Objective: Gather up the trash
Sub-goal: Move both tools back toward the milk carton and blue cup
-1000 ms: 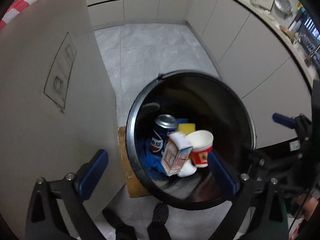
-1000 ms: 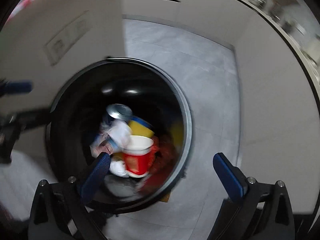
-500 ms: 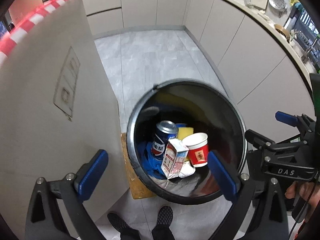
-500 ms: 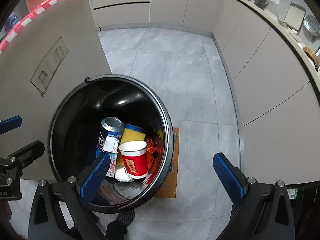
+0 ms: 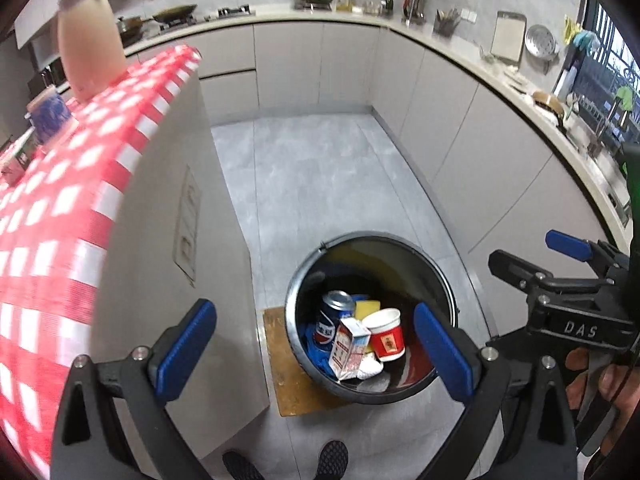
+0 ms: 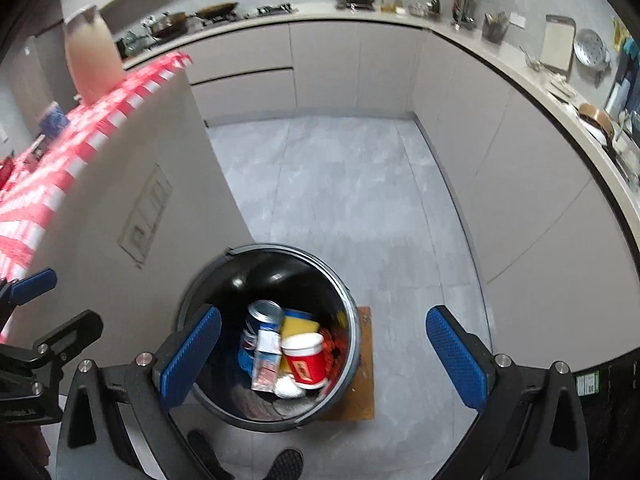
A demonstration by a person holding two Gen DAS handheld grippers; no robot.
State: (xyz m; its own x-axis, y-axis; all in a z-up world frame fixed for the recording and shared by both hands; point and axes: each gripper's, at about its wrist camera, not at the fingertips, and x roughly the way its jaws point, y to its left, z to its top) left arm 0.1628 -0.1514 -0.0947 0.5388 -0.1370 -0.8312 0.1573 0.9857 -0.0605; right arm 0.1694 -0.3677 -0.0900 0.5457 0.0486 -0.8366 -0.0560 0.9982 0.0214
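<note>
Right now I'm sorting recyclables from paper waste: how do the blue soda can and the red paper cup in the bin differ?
The blue soda can is metal with a silver top; the red paper cup is red with a white rim. The can's top is closed over; the cup's mouth is open. The can lies further from the person's shoes than the cup. Both lean, tops up, among the trash in the black bin.

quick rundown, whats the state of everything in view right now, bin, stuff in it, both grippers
trash bin: no lid on it, upright, partly filled
soda can: in the bin, roughly upright
carton: in the bin, leaning against the can
red paper cup: in the bin, upright, mouth up
yellow sponge: in the bin, behind the cup
left gripper: fingers open, empty, above the bin
right gripper: fingers open, empty, above the bin
</note>
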